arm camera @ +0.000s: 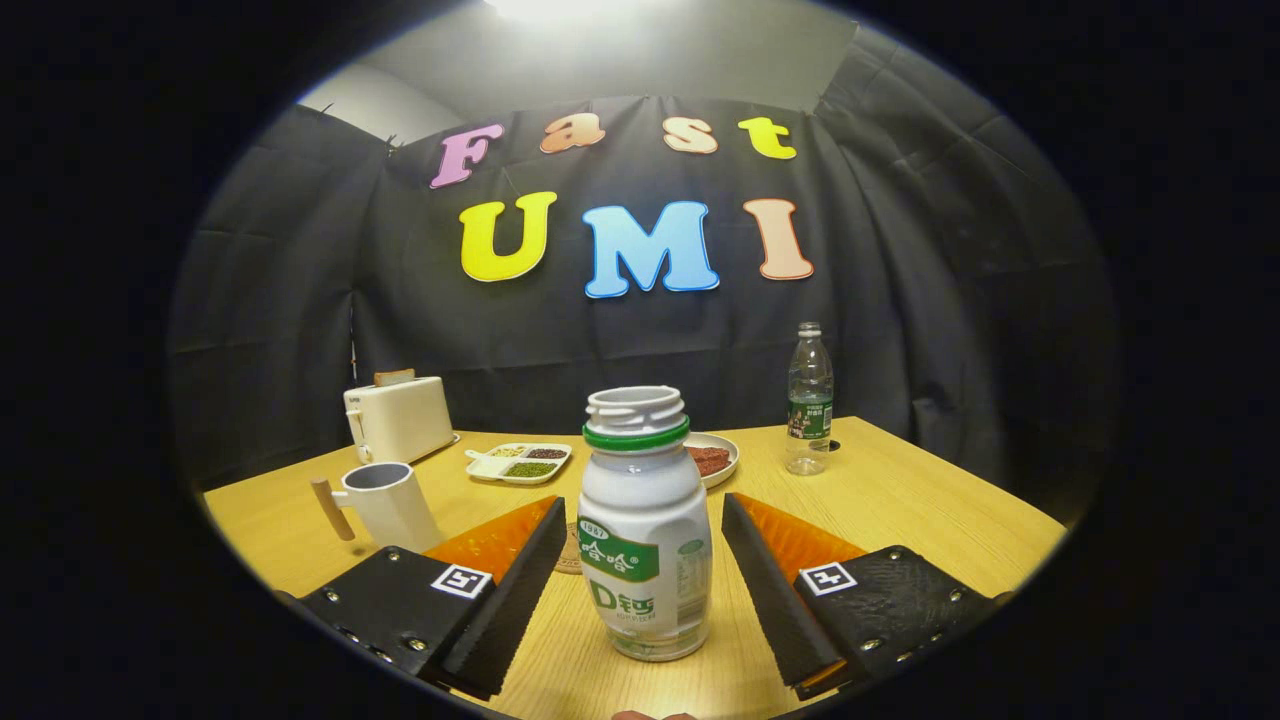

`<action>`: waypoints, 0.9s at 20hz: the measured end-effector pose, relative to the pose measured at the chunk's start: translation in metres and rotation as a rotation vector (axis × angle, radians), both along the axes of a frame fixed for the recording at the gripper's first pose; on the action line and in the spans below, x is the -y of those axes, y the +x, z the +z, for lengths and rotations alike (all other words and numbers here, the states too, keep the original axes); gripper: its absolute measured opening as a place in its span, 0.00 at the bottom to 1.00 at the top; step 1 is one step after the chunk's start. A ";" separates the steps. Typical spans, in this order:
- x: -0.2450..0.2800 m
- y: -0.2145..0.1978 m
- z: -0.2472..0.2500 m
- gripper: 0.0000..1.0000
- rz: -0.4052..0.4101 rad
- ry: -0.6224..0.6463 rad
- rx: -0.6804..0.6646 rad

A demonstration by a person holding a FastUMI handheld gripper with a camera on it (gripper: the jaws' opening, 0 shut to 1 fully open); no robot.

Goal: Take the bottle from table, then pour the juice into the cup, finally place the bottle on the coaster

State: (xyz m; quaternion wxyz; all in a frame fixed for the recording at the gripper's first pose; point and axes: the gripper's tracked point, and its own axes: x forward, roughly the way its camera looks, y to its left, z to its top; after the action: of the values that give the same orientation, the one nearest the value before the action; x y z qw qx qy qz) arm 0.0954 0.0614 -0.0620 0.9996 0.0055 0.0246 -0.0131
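A cream toaster [397, 418] sits middle left. A white tray of beans [518, 464], a round plate [713, 459] and a clear water bottle [809, 400] stand further right.

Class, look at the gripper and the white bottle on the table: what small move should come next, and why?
Probably close the gripper on the white bottle. The bottle stands upright, uncapped, between the open fingers, with a gap on each side, so nothing holds it yet. It must be gripped before pouring into the cup.

Wooden bench [900, 510] carrying: bottle [645, 530] at lower centre, coaster [571, 550] behind it, cup [385, 503] left, toaster [398, 418], tray [518, 463], plate [722, 458], water bottle [809, 400] right. Jaws spread clear of the bottle.
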 end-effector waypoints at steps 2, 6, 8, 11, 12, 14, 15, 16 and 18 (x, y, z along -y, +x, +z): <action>0.002 0.010 -0.008 0.96 -0.031 -0.009 -0.018; 0.010 0.020 -0.019 0.96 -0.096 -0.015 -0.043; 0.010 0.025 -0.021 0.74 -0.102 -0.016 -0.057; 0.004 0.025 -0.009 0.73 -0.075 -0.069 -0.061; 0.002 0.027 0.001 0.73 -0.067 -0.087 -0.046; -0.004 0.035 0.014 0.73 -0.046 -0.142 -0.043; -0.010 0.038 0.017 0.73 -0.029 -0.180 -0.051; -0.015 0.042 0.022 0.73 -0.015 -0.219 -0.055; -0.027 0.049 0.023 0.73 0.015 -0.314 -0.088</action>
State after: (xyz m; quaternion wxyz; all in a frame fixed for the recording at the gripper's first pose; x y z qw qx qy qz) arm 0.1444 0.0888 -0.0385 0.9862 -0.1514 0.0661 -0.0093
